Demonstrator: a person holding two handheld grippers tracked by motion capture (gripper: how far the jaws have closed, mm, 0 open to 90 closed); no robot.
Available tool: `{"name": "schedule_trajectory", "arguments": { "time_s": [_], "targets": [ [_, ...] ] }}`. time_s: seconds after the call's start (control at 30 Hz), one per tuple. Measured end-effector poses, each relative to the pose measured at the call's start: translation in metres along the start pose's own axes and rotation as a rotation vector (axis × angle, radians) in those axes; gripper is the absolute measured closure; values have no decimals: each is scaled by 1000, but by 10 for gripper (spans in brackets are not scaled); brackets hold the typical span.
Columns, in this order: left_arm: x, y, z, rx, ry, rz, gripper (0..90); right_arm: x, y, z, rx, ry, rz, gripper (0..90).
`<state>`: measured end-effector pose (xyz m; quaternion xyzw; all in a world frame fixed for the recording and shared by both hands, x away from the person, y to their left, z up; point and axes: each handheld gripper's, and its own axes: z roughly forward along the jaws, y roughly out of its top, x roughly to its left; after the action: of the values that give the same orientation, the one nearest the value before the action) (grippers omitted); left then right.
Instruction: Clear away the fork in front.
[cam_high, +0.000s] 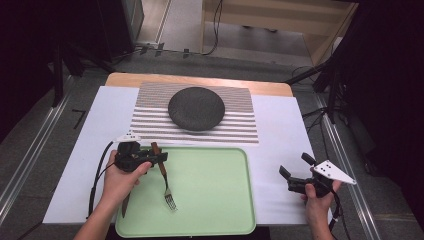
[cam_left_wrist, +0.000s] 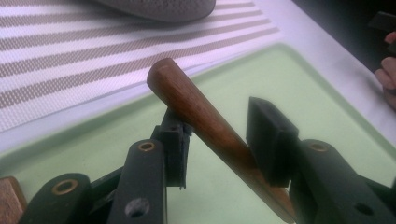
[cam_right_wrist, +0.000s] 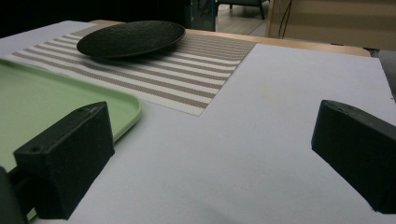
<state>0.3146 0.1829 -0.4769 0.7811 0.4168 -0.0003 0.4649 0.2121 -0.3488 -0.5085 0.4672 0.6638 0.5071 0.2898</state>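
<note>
Fork handling is the work in hand: the step is the pick-up of the wooden-handled fork from the green tray.

Layout, largest to smallest:

1. White table cover. It carries everything else.
2. Green tray. It lies at the near edge of the table, just in front of the striped mat.
3. Striped mat. It lies beyond the tray and bears the dark plate.
4. Dark plate. It sits on the mat, nothing on it.
5. Fork. It lies over the left part of the tray, tines toward the person, handle pointing toward the mat. A second wooden-handled utensil, probably a knife, lies at the tray's left rim, partly hidden under the hand.

Gripper status:

- Left gripper: jaws narrow, one pad on each side of the fork handle. In the left gripper view the handle crosses the gap at a slant. Both pads appear to touch it, so it is judged gripped, though whether the fork is lifted cannot be told.
- Right gripper: jaws wide, holding nothing, held over the bare cover to the right of the tray.

Next move, as a judgement: keep the grip firm, since the slanted handle could pivot between the pads. Lift clear of the tray rim, then carry the fork toward the mat, likely beside the plate.
</note>
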Motion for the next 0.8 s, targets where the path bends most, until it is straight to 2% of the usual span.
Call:
{"name": "schedule_trajectory", "arguments": {
  "time_s": [0.07,0.17,0.27,0.4,0.63,0.8],
  "targets": [
    [1,0,1,0,4,0,598,-1,0,0,1,-2,7,0],
    [1,-1,3,2,36,21,580,-1,-1,0,3,0,8,0],
    [-2,-2,6,24,77,44,547,-1,-1,1,4,2,0,0],
    [-4,-4,11,50,107,61,507,-2,-1,1,6,1,1,0],
    [-7,-5,12,91,123,78,476,-2,-1,2,7,6,0,0],
    [-8,-6,14,121,153,98,470,-3,-1,3,5,6,7,0]
  ]
}}
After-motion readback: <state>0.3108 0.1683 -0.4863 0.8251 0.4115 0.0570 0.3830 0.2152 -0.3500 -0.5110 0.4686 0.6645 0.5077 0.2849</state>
